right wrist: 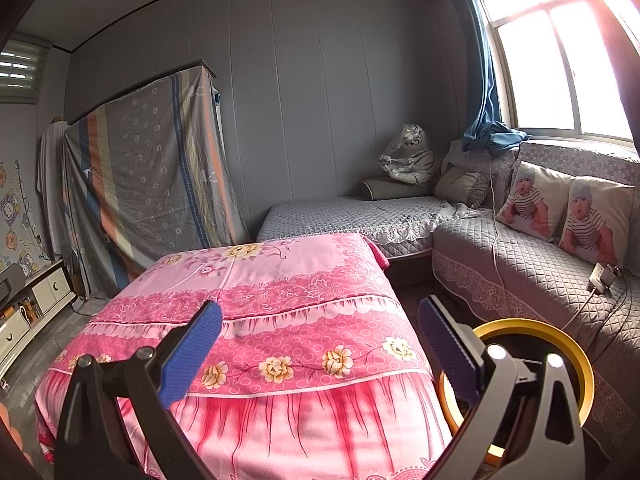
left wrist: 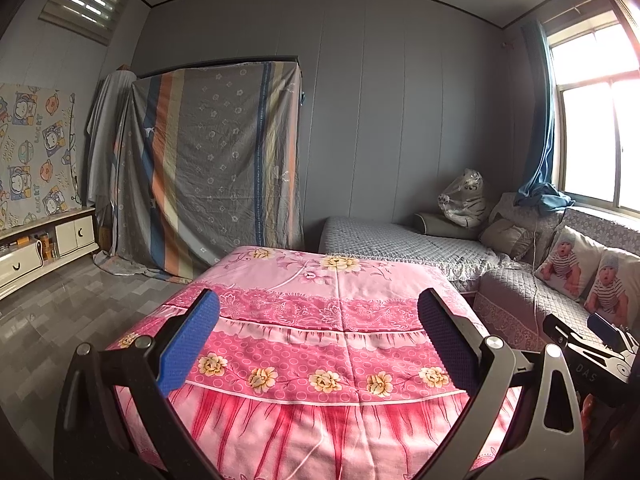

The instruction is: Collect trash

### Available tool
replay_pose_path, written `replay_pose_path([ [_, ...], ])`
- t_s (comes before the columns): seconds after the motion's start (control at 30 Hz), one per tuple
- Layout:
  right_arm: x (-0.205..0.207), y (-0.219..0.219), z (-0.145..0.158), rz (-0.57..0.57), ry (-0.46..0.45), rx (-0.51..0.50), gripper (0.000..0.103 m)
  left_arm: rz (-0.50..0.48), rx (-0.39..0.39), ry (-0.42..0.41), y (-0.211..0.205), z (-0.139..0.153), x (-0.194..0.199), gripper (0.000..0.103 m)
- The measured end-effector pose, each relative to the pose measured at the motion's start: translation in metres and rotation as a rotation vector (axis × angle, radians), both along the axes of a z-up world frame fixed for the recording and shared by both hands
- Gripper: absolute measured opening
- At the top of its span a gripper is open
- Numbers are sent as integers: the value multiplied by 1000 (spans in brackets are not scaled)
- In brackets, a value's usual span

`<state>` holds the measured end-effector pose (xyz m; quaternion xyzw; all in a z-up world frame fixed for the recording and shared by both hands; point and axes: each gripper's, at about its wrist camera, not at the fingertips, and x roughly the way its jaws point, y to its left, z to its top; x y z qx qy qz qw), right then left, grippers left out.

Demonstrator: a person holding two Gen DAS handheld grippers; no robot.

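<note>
My left gripper [left wrist: 318, 308] is open and empty, held above the near end of a table covered with a pink flowered cloth [left wrist: 320, 344]. My right gripper [right wrist: 320, 320] is open and empty, over the right front part of the same pink cloth [right wrist: 280, 320]. A round bin with a yellow rim [right wrist: 560, 336] stands on the floor right of the table, partly hidden behind my right finger. The right gripper also shows at the right edge of the left wrist view [left wrist: 600, 340]. I see no loose trash on the cloth.
A grey quilted corner sofa [right wrist: 520, 272] runs along the right with two baby-print cushions [right wrist: 532, 200], a plush tiger [right wrist: 412, 160] and a charger with cable [right wrist: 602, 276]. A cloth-draped wardrobe [left wrist: 216, 168] stands at the back, a low white cabinet [left wrist: 40, 256] at left.
</note>
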<state>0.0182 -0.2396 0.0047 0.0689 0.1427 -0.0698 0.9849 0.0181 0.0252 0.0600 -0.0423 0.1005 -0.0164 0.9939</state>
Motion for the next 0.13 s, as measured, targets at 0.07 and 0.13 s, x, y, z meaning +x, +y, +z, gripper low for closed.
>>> replay_pose_path([
  [0.07, 0, 0, 0, 0, 0, 0, 95, 0, -4, 3, 0, 1, 1, 95],
  [0.13, 0, -1, 0, 1, 0, 0, 95, 1, -6, 5, 0, 1, 1, 95],
])
